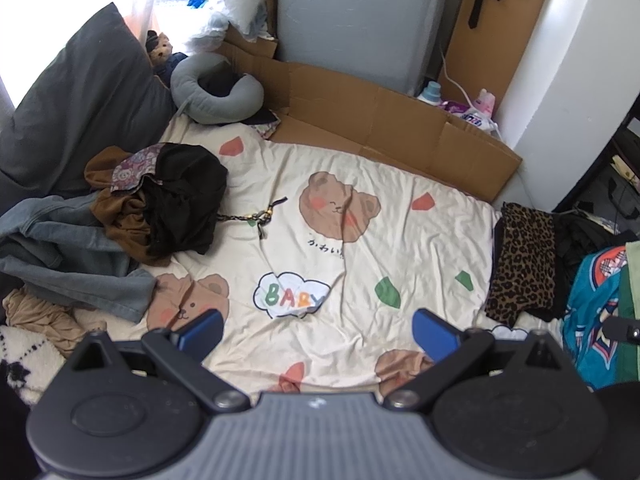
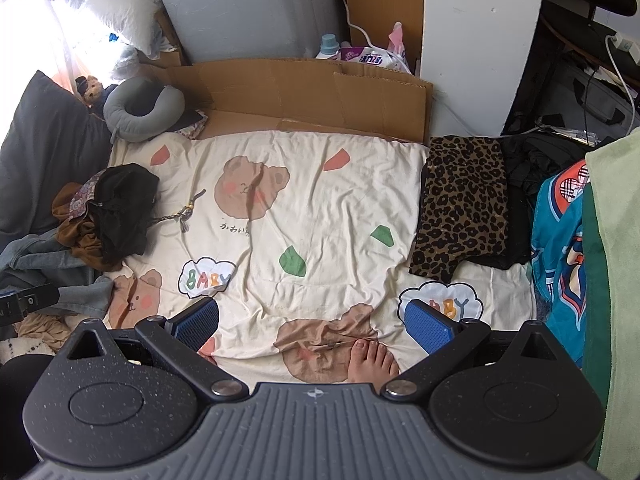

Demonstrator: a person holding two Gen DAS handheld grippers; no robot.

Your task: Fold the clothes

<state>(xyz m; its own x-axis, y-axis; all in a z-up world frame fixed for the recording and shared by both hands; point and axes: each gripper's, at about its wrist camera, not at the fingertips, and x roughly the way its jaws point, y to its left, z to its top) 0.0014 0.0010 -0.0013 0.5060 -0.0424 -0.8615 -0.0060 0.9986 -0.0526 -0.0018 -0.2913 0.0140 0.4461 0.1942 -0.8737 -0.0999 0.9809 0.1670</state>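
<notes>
A heap of unfolded clothes [image 1: 168, 200] [image 2: 112, 216], black, brown and floral, lies at the left of a cream bear-print blanket [image 1: 360, 248] [image 2: 320, 208]. A grey-blue denim garment [image 1: 68, 264] [image 2: 40, 264] spreads below the heap. A folded leopard-print garment [image 1: 524, 260] [image 2: 464, 200] rests on black clothing at the right. My left gripper [image 1: 318, 332] hangs open above the blanket with nothing between its blue pads. My right gripper [image 2: 312, 324] is also open and empty over the blanket's near edge.
A person's bare foot [image 2: 372, 364] rests on the blanket under the right gripper. A braided cord [image 1: 256, 216] lies beside the heap. A grey neck pillow [image 1: 216, 92], a dark pillow [image 1: 80, 104], cardboard [image 1: 380, 120] and a teal printed cloth [image 2: 560, 256] ring the blanket.
</notes>
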